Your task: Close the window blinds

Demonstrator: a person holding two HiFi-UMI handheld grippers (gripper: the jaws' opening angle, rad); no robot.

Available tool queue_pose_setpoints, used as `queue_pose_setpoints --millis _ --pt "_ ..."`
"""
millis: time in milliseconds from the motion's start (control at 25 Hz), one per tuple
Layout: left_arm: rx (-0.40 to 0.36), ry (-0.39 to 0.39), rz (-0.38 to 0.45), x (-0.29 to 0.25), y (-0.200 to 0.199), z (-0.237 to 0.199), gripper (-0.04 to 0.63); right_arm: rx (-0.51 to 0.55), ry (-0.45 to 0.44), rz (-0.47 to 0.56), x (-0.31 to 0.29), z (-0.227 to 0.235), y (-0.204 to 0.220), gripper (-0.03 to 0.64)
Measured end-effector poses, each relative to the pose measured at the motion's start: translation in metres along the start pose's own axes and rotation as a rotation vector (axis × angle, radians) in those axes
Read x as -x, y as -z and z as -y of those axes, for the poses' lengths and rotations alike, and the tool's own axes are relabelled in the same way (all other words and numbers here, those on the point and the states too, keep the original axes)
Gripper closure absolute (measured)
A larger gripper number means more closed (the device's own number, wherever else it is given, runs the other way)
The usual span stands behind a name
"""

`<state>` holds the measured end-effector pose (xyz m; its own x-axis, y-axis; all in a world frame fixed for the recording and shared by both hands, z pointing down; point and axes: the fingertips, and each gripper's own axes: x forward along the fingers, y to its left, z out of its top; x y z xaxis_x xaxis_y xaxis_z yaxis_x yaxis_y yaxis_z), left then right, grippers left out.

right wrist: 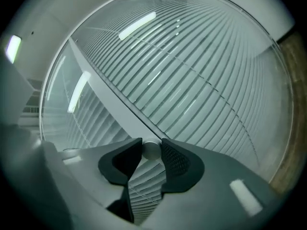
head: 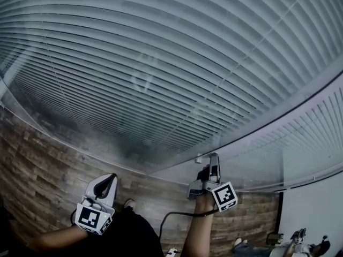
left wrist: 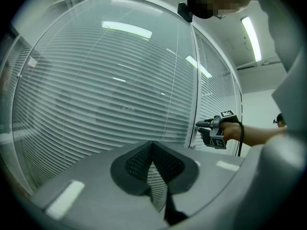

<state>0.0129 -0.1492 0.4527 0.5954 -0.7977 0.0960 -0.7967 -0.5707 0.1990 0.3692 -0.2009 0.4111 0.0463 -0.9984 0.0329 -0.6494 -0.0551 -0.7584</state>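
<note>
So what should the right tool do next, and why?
Probably roll the right tool to twist the knob, though which way I can't tell. Its jaws are clamped on that small round knob on the frame, and in the head view dark gaps show between the slats, so the blinds don't look fully closed.

Blinds (head: pixel 161 63): pale smooth slats, slight sheen, behind glossy glass (left wrist: pixel 120 42) with lamp glare. Floor (head: pixel 37 159): wood planks, matt, grainy. Knob (right wrist: pixel 150 151): smooth, silvery, looks metal, satin. Right gripper (right wrist: pixel 150 145): grey matt plastic; pads (right wrist: pixel 176 161) dark, ribbed, rubbery. Wall (head: pixel 316 208): white, matt
</note>
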Motion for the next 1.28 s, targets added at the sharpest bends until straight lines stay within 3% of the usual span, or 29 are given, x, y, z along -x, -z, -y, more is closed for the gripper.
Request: queue_pose_setpoints --millis 80,120,240,320,520,720,800,880,1080,1280 --pt "0.003 -0.005 0.001 0.002 -0.001 -0.002 0.594 0.188 0.018 -0.008 0.001 -0.007 -0.001 0.476" --pt "0.005 -0.009 0.002 0.003 -0.001 -0.003 0.594 0.334 0.038 -0.010 0.002 -0.011 -0.002 0.438" --pt "0.011 -0.024 0.003 0.006 -0.001 -0.008 0.594 0.839 0.115 -0.026 0.004 -0.024 0.001 0.422" --pt "0.015 -0.028 0.003 0.008 0.000 -0.010 0.594 1.070 0.154 -0.065 0.003 -0.028 0.008 0.422" --pt "0.020 -0.021 0.004 0.010 -0.003 -0.006 0.594 1.319 0.255 -0.140 0.003 -0.022 0.015 0.443" --pt "0.021 -0.018 0.004 0.015 0.002 -0.006 0.594 1.637 0.333 -0.134 -0.002 -0.019 0.023 0.469" --pt "0.019 -0.018 0.002 0.016 0.003 -0.005 0.594 1.666 0.337 -0.129 -0.003 -0.019 0.024 0.489" --pt "0.018 -0.020 0.000 0.018 0.003 -0.003 0.594 1.595 0.316 -0.125 -0.003 -0.019 0.022 0.489" --pt "0.027 -0.033 0.001 0.021 0.002 -0.002 0.594 1.189 0.225 -0.095 -0.002 -0.017 0.011 0.491" --pt "0.027 -0.036 0.004 0.022 0.001 -0.001 0.594 0.874 0.163 -0.081 -0.002 -0.011 0.007 0.491"
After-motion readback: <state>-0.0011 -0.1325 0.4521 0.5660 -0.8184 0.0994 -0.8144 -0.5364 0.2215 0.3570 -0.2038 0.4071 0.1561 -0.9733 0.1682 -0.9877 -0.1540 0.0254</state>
